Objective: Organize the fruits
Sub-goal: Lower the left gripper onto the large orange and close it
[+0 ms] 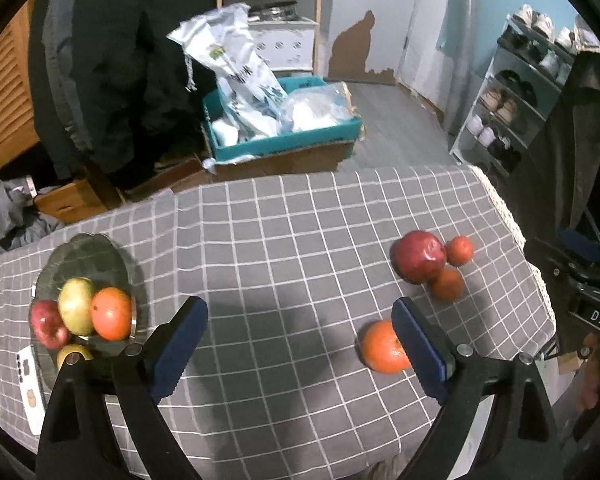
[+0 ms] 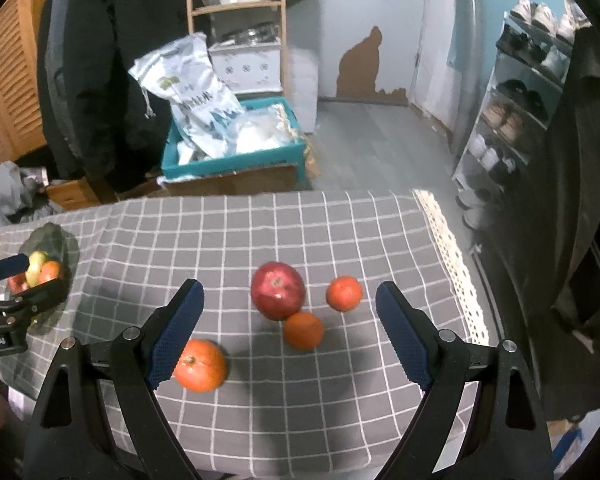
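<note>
A dark glass bowl [image 1: 88, 244] at the table's left holds a red apple [image 1: 46, 324], a green-yellow fruit [image 1: 76, 304], an orange [image 1: 111, 313] and a yellow fruit [image 1: 74, 354]. My left gripper [image 1: 300, 312] hangs open over bare cloth, to the right of the bowl, with nothing between its fingers. Loose on the cloth lie a large orange [image 2: 200, 365], a red apple [image 2: 278, 290], a mid-sized orange [image 2: 303, 330] and a small orange [image 2: 343, 293]. My right gripper [image 2: 288, 292] stands open above this group, touching none of them. The large orange [image 1: 384, 346] is partly hidden behind the left gripper's right finger.
A grey checked tablecloth [image 1: 280, 240] with a lace edge [image 2: 452, 256] covers the table. Beyond its far edge stand a teal crate [image 1: 284, 140] of bags, a person in a dark coat [image 1: 120, 60] and a shoe rack [image 1: 512, 92]. A white card [image 1: 30, 384] lies by the bowl.
</note>
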`<state>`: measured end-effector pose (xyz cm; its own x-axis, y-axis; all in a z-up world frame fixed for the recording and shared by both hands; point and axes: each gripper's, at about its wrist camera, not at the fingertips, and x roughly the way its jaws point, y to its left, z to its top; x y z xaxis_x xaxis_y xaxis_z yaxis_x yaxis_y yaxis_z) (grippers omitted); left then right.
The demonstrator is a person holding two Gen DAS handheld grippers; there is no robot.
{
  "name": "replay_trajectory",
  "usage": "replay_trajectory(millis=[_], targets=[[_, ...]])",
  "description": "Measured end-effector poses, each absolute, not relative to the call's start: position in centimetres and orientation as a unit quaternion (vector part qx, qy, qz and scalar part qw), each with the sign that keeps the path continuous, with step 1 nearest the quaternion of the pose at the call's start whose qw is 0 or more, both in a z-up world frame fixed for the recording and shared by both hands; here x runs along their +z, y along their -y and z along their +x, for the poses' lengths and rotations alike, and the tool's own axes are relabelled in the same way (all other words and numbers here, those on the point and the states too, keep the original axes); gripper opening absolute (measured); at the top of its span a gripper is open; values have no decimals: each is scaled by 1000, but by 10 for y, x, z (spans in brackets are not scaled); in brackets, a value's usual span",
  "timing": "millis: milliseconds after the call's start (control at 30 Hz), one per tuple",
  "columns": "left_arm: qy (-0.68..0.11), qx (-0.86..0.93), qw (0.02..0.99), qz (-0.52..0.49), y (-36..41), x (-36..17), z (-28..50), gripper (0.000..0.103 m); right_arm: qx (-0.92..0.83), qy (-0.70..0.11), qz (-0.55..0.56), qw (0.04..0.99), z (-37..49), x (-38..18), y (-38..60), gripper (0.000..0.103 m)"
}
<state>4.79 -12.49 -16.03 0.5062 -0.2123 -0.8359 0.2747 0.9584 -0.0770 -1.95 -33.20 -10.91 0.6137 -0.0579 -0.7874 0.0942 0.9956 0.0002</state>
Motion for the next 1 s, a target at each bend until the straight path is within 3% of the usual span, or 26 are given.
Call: replay_trajectory(millis=[1000], targets=[[-589, -189, 784, 60, 202, -278, 44, 94, -47, -570, 51, 819, -18, -228, 369, 87]])
